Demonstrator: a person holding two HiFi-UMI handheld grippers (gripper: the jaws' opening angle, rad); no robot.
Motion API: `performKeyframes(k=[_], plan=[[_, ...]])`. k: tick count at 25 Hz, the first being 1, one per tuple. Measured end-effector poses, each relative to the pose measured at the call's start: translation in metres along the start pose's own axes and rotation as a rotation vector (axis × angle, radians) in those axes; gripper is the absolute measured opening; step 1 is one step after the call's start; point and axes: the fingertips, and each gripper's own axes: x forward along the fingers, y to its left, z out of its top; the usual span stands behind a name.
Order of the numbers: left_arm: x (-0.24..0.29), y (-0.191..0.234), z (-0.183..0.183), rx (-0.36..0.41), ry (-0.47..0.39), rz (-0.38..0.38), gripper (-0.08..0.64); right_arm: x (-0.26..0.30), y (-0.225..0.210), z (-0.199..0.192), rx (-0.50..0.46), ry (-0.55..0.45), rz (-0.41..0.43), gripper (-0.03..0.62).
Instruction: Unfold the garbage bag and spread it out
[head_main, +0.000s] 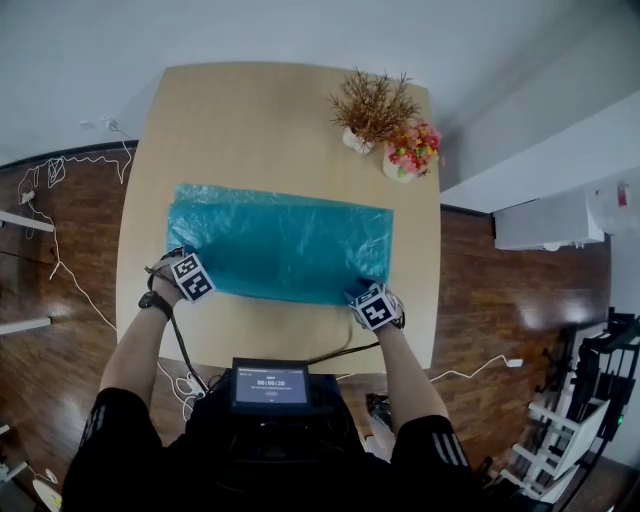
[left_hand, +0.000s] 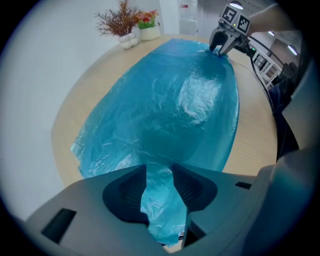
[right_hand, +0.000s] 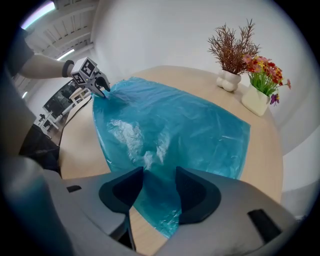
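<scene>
Both forearms reach over the table's (head_main: 250, 120) near edge. The left gripper (head_main: 177, 258) points straight down and the right gripper (head_main: 360, 292) steeply down, each clamped on a near corner of the garbage bag (head_main: 285, 245), which lies spread flat across mid-table.

The garbage bag (head_main: 285, 245) is thin, glossy, crinkled plastic on a smooth, matt wooden table (head_main: 250, 120).

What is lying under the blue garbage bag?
Only the wooden table shows around the garbage bag. The bag lies mostly flat; whatever it covers cannot be seen.
</scene>
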Motion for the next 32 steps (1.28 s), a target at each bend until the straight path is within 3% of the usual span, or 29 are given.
performKeyframes(k=[3,6,10,13,15,18,20,27,32], plan=[[0.000,0.006,0.007,-0.012,0.001,-0.017,0.176,0.002,-0.006,0.004,-0.003,-0.004,0.000,0.238],[-0.014,0.013,0.014,-0.075,-0.038,-0.049,0.178,0.000,-0.007,0.004,-0.006,-0.004,0.000,0.238],[-0.039,0.061,0.024,-0.168,-0.110,0.022,0.177,-0.001,-0.009,0.003,-0.012,-0.008,-0.007,0.239],[-0.039,0.100,0.029,-0.178,-0.115,0.074,0.177,0.000,-0.007,0.004,-0.009,-0.012,-0.002,0.238],[-0.030,0.121,0.033,-0.130,-0.092,0.115,0.176,-0.001,-0.006,0.004,-0.012,-0.009,0.001,0.239],[-0.016,0.145,0.038,0.031,-0.026,0.208,0.176,0.000,-0.006,0.006,-0.017,-0.010,0.000,0.239],[-0.006,0.154,0.040,0.098,0.012,0.232,0.176,0.000,-0.007,0.007,-0.021,-0.011,0.000,0.239],[0.020,0.146,0.037,0.004,0.027,0.086,0.146,0.002,-0.010,0.011,-0.022,-0.016,0.003,0.239],[0.017,0.138,0.036,0.000,-0.002,0.057,0.007,0.003,-0.014,0.014,-0.029,-0.019,-0.001,0.239]])
